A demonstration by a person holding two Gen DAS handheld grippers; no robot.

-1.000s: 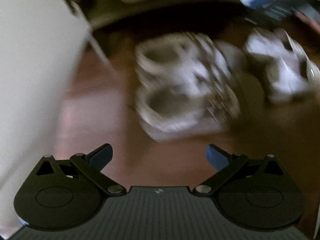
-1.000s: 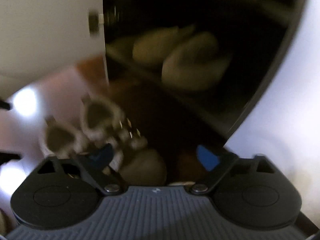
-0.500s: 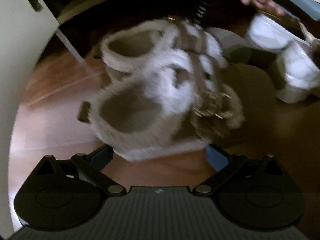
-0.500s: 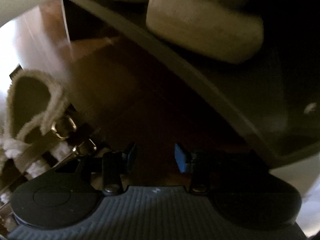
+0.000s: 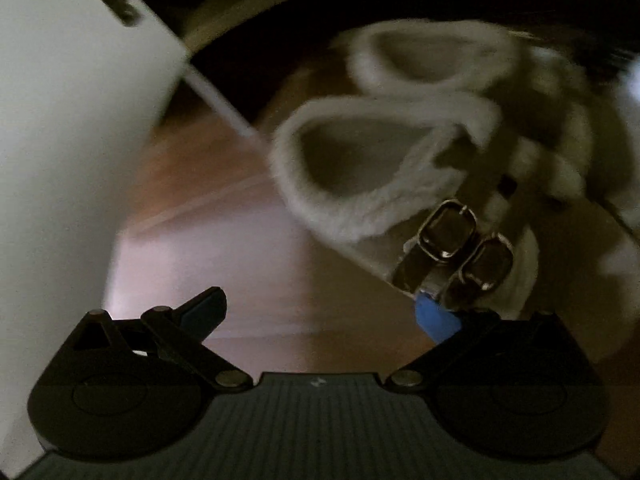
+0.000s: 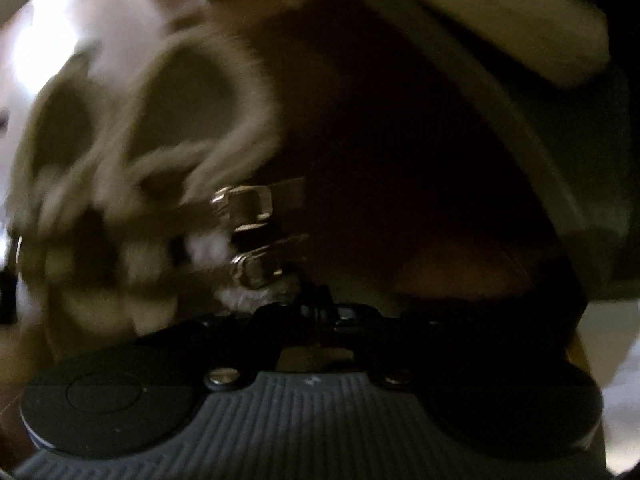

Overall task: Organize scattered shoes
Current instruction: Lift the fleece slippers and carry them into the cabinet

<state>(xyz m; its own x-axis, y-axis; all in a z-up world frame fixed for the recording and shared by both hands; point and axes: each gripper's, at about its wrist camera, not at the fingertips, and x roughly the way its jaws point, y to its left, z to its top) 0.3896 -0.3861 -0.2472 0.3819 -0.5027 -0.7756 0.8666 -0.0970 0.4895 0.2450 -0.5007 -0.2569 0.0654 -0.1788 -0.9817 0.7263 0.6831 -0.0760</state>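
Two fleece-lined sandals with metal buckles lie side by side on the wooden floor. In the left wrist view the near sandal [image 5: 360, 168] and the far sandal [image 5: 432, 56] fill the right half. My left gripper [image 5: 320, 314] is open, and its right blue fingertip [image 5: 436, 320] sits just below the near sandal's buckles [image 5: 452, 236]; nothing is between the jaws. In the right wrist view the sandals [image 6: 168, 120] lie at the left. My right gripper [image 6: 316, 300] is shut beside the buckled straps [image 6: 248, 236], with a tuft of fleece against its tips. It is too dark to see whether any fleece is pinched.
A white cabinet door [image 5: 60, 120] stands close on the left. A dark shelf edge [image 6: 500, 120] curves past on the right, with a beige slipper [image 6: 520, 12] on it. Bare wooden floor [image 5: 248, 264] lies left of the sandals.
My left gripper has come closer to the sandals, which now sit larger and to the right; the white shoes and the hand have left view. The right jaws have closed down beside the buckles.
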